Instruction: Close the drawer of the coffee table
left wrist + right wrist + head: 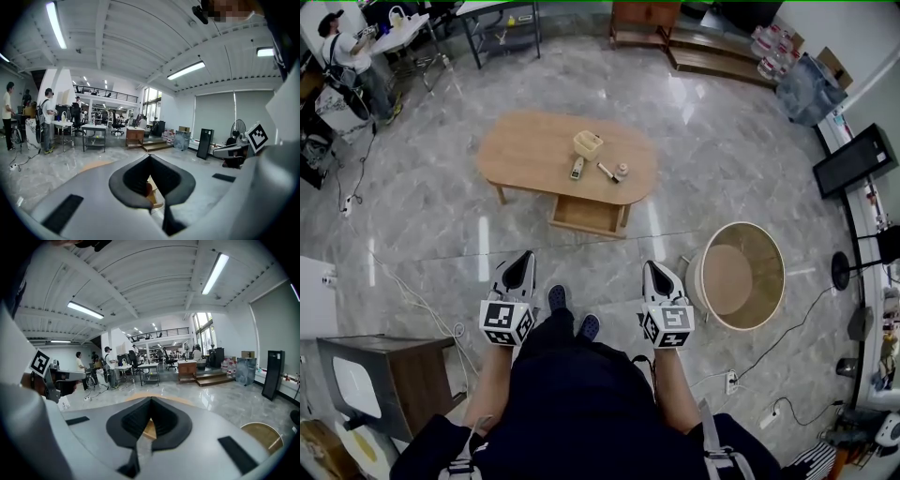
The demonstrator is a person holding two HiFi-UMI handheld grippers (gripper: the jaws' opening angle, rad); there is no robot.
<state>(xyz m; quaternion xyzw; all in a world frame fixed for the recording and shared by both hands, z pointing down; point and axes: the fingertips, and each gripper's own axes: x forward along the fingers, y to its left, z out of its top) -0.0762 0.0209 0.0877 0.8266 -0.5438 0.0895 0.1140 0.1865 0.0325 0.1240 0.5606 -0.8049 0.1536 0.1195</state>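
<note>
I have both tools clenched shut with nothing between the jaws. The left tool [523, 259] and the right tool [655, 269] hang well short of the oval light-wood coffee table [525, 150], touching nothing. The table's shallow wooden drawer [586, 214] stands pulled out from its near side, facing my tools.

The left gripper [150, 157] filled the six o'clock half, its jaws meeting at the tips with nothing clamped. A sliver of pale wood [153, 194] showed through the gap behind them. At nine o'clock a person [48, 118] stood beside a white table [63, 124]. At three o'clock hung the right gripper [216, 151].
</note>
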